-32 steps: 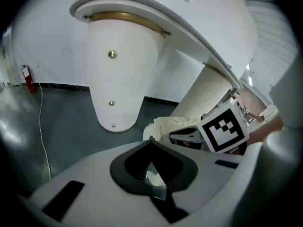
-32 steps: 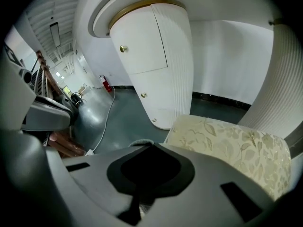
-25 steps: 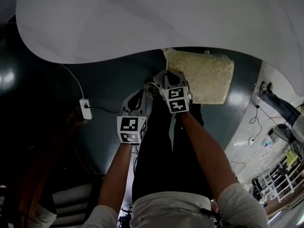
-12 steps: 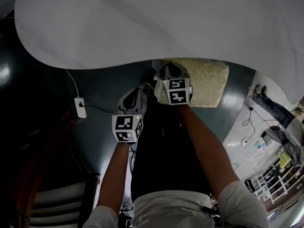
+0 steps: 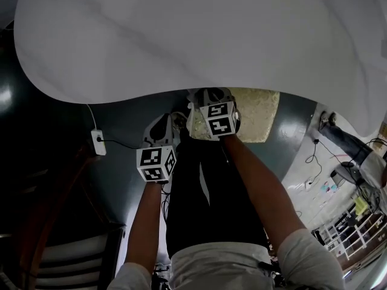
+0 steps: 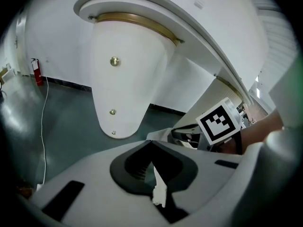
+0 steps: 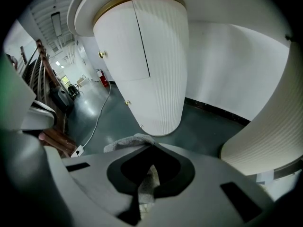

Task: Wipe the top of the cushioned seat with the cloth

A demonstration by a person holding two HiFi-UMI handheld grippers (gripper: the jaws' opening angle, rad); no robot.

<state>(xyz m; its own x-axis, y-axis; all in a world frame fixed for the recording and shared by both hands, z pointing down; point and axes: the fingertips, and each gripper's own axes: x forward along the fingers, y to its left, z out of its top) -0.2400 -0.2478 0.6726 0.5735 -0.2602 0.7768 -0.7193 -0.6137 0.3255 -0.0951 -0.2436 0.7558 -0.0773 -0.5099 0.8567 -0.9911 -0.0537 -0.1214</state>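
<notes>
The cloth (image 7: 127, 142), grey and nubby, is pinched in the right tongs (image 7: 152, 148), with a fold spilling over one jaw. In the head view these tongs hang at the near-left corner of the pale cushioned seat (image 5: 257, 110), which lies partly under the white counter (image 5: 193, 35). The left tongs (image 6: 152, 145) are pressed together — lower and to the left, over the dark floor (image 5: 121, 119).

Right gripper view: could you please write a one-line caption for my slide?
The right gripper, jaws shut on a grey cloth, faces a white ribbed cabinet on a dark floor.
</notes>
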